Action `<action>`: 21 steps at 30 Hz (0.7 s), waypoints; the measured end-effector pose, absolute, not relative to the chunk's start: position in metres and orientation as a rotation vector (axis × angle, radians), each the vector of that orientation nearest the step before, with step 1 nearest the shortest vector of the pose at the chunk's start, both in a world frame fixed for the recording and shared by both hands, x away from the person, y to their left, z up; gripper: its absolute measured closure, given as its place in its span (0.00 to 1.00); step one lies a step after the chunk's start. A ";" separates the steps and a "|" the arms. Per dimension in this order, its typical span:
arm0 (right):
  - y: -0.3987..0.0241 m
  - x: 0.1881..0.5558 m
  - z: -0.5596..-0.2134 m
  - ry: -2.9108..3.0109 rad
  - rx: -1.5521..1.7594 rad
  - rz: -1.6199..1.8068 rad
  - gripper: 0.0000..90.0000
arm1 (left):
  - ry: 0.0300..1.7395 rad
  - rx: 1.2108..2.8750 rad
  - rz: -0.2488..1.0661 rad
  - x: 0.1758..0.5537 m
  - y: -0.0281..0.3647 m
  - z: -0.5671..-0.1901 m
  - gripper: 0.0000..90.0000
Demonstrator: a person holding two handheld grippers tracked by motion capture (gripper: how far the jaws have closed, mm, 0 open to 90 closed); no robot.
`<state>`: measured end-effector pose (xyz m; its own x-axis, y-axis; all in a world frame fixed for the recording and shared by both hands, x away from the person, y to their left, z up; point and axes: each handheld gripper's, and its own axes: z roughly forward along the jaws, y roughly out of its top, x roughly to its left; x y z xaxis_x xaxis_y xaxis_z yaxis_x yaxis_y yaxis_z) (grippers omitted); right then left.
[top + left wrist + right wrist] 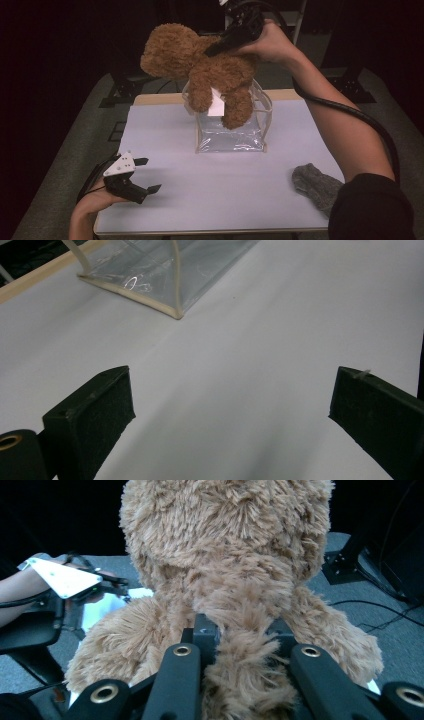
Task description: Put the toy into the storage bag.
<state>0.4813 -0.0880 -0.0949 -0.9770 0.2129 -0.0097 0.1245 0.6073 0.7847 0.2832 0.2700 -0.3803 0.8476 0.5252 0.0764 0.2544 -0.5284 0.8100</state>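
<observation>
1. Nearest the high camera, a dark sleeve (372,207) covers the person's right upper arm at the bottom right, with a crumpled grey knitted cloth (314,184) lying on the table just beside it.
2. At the bottom left, the left gripper (148,175) rests low over the white table top (215,195), held in the person's hand; its two black jaws stand wide apart with only bare table between them.
3. Its own camera confirms this: the black padded fingers (95,415) are spread, and the table surface runs on to a corner of the clear bag ahead.
4. Farther back, near the middle of the table, stands the clear plastic bag with cream piping and handles (231,132), open at the top.
5. Directly above that bag hangs the fluffy brown teddy bear (200,65), lifted clear of the table, its legs dangling to the bag's mouth and a white tag showing between them.
6. The right gripper (215,48) holds the bear from behind at the far side; its jaws are clamped on the bear's plush back.
7. In the right gripper view, brown fur bulges between the black fingers (182,680), and the left gripper appears farther off at the left.
</observation>
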 end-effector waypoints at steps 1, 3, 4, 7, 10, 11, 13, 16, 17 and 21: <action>-0.088 0.485 -0.095 2.722 0.296 1.314 0.82 | 0.570 2.143 0.391 0.283 0.270 -0.381 0.04; -0.087 0.493 -0.095 2.717 0.310 1.311 0.82 | 0.571 2.144 0.387 0.283 0.269 -0.381 0.04; -0.087 0.497 -0.095 2.713 0.316 1.311 0.82 | 0.571 2.152 0.386 0.283 0.270 -0.381 0.04; -0.085 0.508 -0.095 2.717 0.319 1.303 0.82 | 0.576 2.157 0.386 0.283 0.269 -0.382 0.04; -0.083 0.518 -0.095 2.714 0.318 1.306 0.82 | 0.582 2.156 0.387 0.282 0.269 -0.382 0.04; -0.083 0.521 -0.095 2.713 0.321 1.307 0.82 | 0.580 2.159 0.387 0.281 0.268 -0.382 0.04; -0.082 0.528 -0.096 2.707 0.331 1.315 0.82 | 0.580 2.160 0.390 0.281 0.268 -0.382 0.04; -0.084 0.537 -0.097 2.694 0.345 1.333 0.82 | 0.581 2.159 0.388 0.281 0.267 -0.383 0.04; -0.085 0.539 -0.097 2.689 0.345 1.335 0.82 | 0.583 2.163 0.383 0.281 0.267 -0.384 0.04; -0.088 0.549 -0.097 2.683 0.365 1.296 0.82 | 0.586 2.171 0.374 0.282 0.266 -0.387 0.04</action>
<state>0.5486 -0.0878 -0.0970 -0.9610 0.2760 -0.0195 0.1562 0.5995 0.7850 0.2818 0.2660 -0.3872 0.8463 0.5289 0.0631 0.2795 -0.5418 0.7927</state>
